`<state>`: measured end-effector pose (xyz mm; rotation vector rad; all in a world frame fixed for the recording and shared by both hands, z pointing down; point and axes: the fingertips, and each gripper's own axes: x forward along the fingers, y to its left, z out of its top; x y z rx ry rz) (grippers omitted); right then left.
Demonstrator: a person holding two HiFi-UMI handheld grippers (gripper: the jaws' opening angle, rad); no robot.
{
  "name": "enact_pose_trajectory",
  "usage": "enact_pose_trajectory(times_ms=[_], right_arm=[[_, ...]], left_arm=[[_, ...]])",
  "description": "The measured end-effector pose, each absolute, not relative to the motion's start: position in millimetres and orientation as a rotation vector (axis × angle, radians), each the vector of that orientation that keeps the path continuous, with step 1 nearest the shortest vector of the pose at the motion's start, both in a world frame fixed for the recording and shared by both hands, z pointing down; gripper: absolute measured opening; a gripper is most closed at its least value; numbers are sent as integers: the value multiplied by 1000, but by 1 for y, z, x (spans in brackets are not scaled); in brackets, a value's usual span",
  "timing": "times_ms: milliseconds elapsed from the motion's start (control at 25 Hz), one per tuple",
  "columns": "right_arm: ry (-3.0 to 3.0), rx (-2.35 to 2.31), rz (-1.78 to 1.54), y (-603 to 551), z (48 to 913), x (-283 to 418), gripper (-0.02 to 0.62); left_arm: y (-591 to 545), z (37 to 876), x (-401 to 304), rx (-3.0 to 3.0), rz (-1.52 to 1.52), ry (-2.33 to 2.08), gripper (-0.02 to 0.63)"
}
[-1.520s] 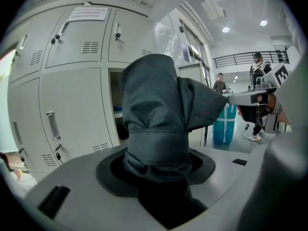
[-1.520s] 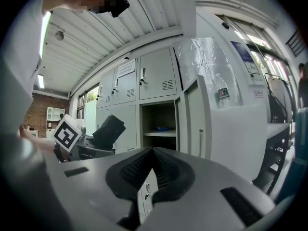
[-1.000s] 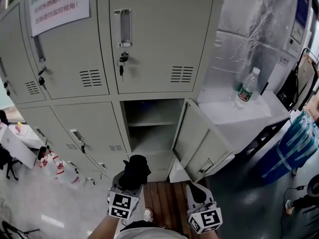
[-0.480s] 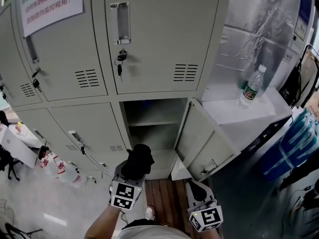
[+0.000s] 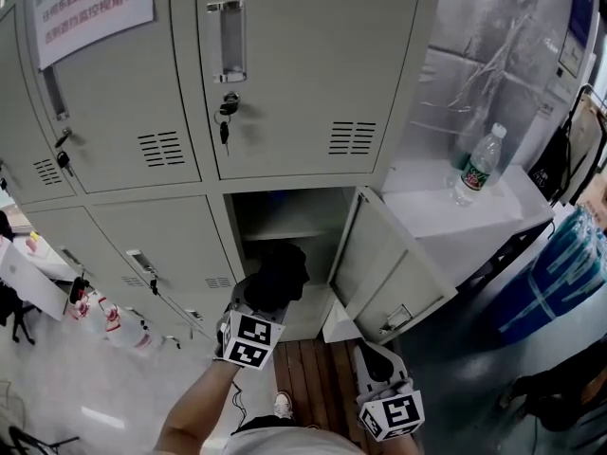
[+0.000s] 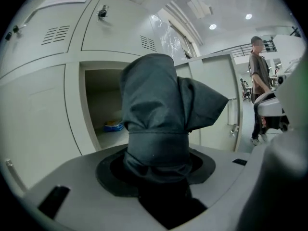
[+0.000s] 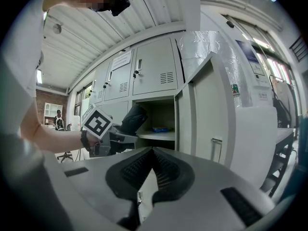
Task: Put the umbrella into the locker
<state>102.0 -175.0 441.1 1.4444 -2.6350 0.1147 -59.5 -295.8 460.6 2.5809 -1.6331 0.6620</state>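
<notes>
Dark fabric-sleeved umbrella (image 6: pixel 156 112) is clamped in our left tongs (image 6: pixel 156 163), just in front of the open locker (image 5: pixel 285 214) mouth. Right tongs (image 7: pixel 153 170) are closed and empty, low beside the locker door. We judge the umbrella light, soft skin over a stiff core. Grip the bundled middle, since the sleeve may slip.

**Red-lettered notice (image 5: pixel 81 8) on a locker door (image 5: pixel 123 112) is the only writing that can be read**

Its red Chinese characters run in three lines, cut off by the frame's edge. The lower two lines end in "不能放!" and "监控视角!"; the rest is too small to read. The green label (image 5: pixel 467 176) on the bottle (image 5: pixel 484 150) and the blue panel (image 5: pixel 579 17) at far right carry print too fine to make out. The marker cubes (image 5: pixel 250 339) (image 5: pixel 392 413) on the left hand-held gripper (image 5: pixel 268 292) and the right hand-held gripper (image 5: pixel 373 356) show black-and-white square patterns, with no letters.
</notes>
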Motion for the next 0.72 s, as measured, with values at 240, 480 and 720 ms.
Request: enact_pose_trajectory(times_ms=[240,480,720], right_arm=[[-2630,1450,126,-176,444,103,15],[-2613,1462,132,-180,445,107,15],[-2608,1471,126,-184,444,105,15]], left_arm=[[-328,456,-53,2613,726,-1665,236],[-358,448,-49,2623,758,-1682,236],[-391,447,-44,2596,947,-1730,238]])
